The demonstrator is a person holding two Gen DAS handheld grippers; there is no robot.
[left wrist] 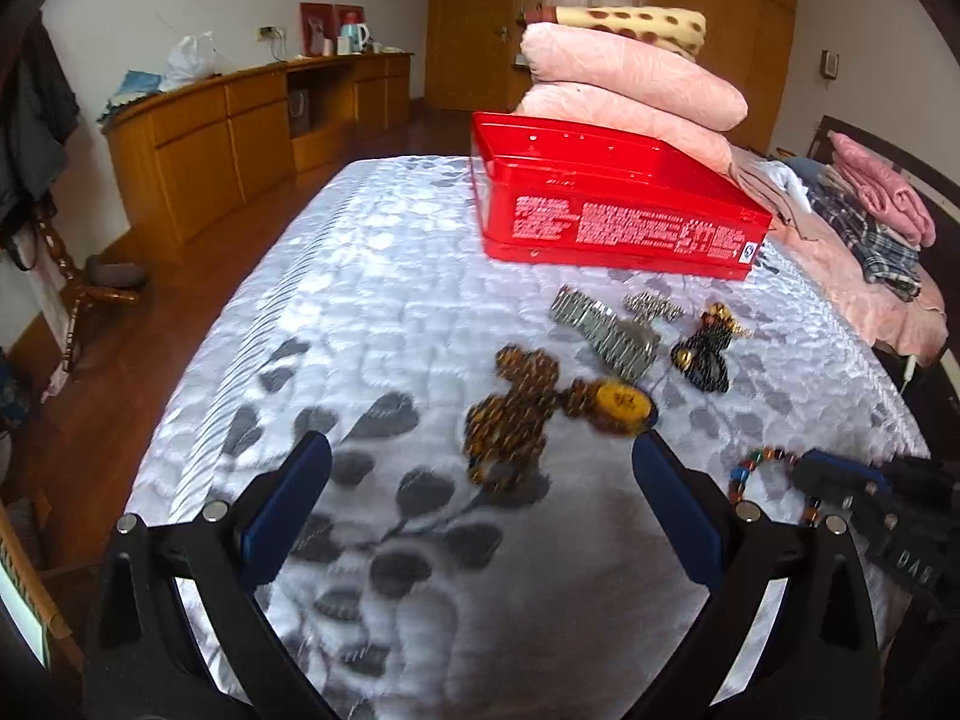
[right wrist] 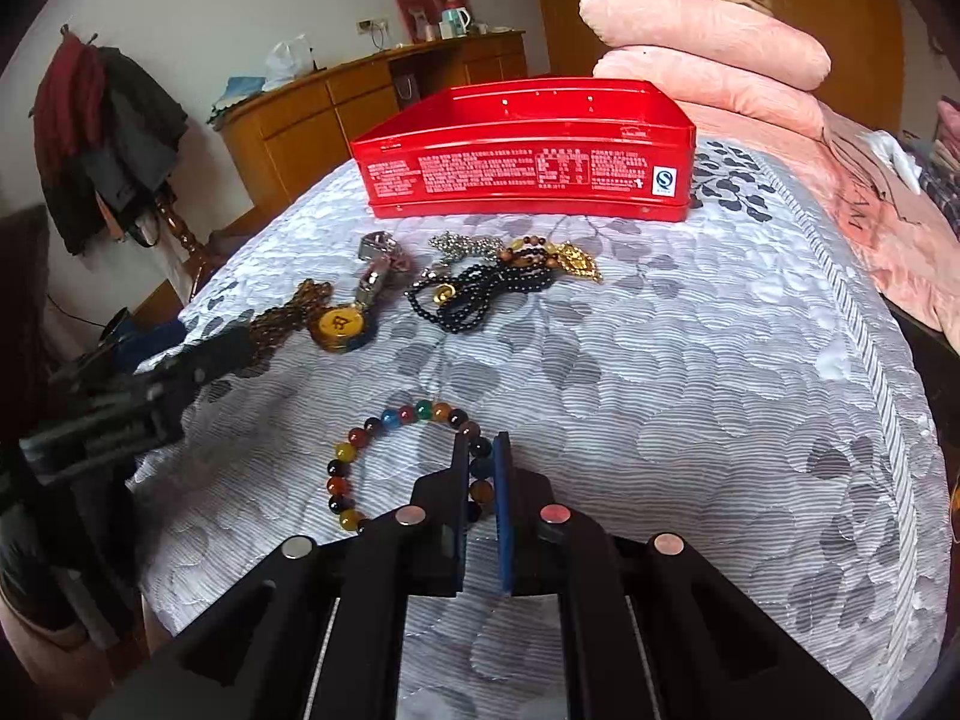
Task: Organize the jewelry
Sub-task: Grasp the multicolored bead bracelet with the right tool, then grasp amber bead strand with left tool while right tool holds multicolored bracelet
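Jewelry lies scattered on a bed covered by a grey-and-white quilted spread with a leaf pattern. Nearest the right gripper, a bracelet of round multicoloured beads rests on the quilt, and the right jaws are closed on its right-hand side, blue pads pinching the beads between them. Farther up the bed sit a string of small brown beads with a round yellow pendant, a silver metal-link wristwatch, a silver chain and a tangle of black beads with gold charms, all close together. Behind them stands an open red rectangular tin printed with white text, just in front of a stack of folded pink blankets. The left gripper hovers over the quilt with its jaws spread wide and nothing between the pads, the brown bead string just ahead of them. A wooden sideboard lines the far wall.
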